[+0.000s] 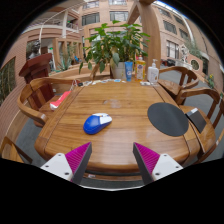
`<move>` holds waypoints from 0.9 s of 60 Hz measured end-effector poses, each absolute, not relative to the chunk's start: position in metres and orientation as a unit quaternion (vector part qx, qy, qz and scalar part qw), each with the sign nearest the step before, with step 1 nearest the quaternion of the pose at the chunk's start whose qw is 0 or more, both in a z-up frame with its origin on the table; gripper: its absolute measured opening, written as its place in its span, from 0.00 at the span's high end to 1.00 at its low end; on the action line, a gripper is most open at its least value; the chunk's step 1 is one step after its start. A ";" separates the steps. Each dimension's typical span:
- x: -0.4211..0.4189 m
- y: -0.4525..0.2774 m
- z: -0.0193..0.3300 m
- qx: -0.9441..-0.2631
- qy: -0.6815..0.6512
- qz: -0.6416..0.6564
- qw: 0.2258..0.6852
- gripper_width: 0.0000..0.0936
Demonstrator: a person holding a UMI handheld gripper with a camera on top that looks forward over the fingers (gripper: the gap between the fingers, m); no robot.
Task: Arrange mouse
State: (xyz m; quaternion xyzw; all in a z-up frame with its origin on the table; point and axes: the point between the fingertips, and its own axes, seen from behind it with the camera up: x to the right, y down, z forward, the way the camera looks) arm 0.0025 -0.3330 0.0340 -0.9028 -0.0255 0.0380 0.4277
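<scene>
wooden table (120, 105), courtyard buildings behind, chairs around.
claw view: claw (112, 160) apart, holding nothing; blue mouse (97, 123) on table just beyond left finger; round black mouse pad (168, 118) well right of it; potted plant (115, 45) and bottles (141, 70) at far edge.

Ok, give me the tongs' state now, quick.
Tongs: open, holding nothing. The blue mouse lies on the wooden table beyond the fingers, untouched.
</scene>
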 end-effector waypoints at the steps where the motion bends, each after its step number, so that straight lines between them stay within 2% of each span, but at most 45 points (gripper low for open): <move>1: -0.005 -0.330 0.032 -0.902 -0.030 0.041 0.428 0.09; 14: -0.071 -0.281 0.006 -0.897 -0.052 0.067 0.433 0.08; 24: -0.088 -0.244 -0.009 -0.903 -0.042 0.067 0.423 0.09; 33: -0.090 -0.206 -0.010 -0.900 -0.040 0.038 0.433 0.12; 39: -0.091 -0.186 -0.013 -0.900 -0.039 0.015 0.435 0.22; 41: -0.091 -0.182 -0.012 -0.898 -0.043 0.002 0.439 0.29; 44: -0.093 -0.176 -0.011 -0.894 -0.046 -0.004 0.446 0.45; 48: -0.095 -0.174 -0.011 -0.891 -0.042 -0.006 0.452 0.47; 54: -0.093 -0.173 -0.009 -0.889 -0.047 -0.009 0.456 0.57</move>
